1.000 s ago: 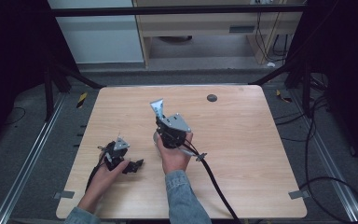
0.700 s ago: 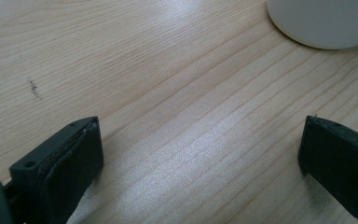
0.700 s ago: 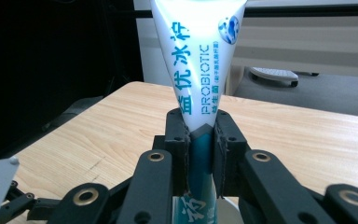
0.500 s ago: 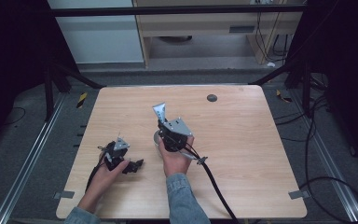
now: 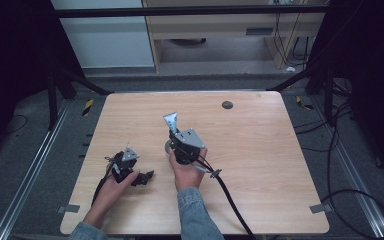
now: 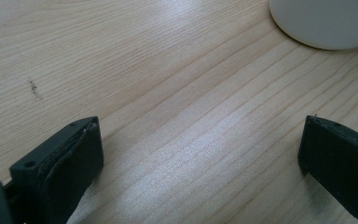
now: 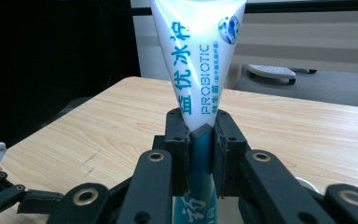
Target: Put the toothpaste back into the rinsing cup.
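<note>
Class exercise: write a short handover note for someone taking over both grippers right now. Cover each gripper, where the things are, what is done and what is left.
Right gripper: shut on the toothpaste tube, held off the table with its crimped end up.
Left gripper: open, holding nothing, low over bare wood.
White round container: on the table, beyond the left gripper's fingers; in the high view it is mostly hidden under the right gripper.
Done: tube picked up.
Left: probably setting the tube into or beside the container; keep the grip firm.
</note>
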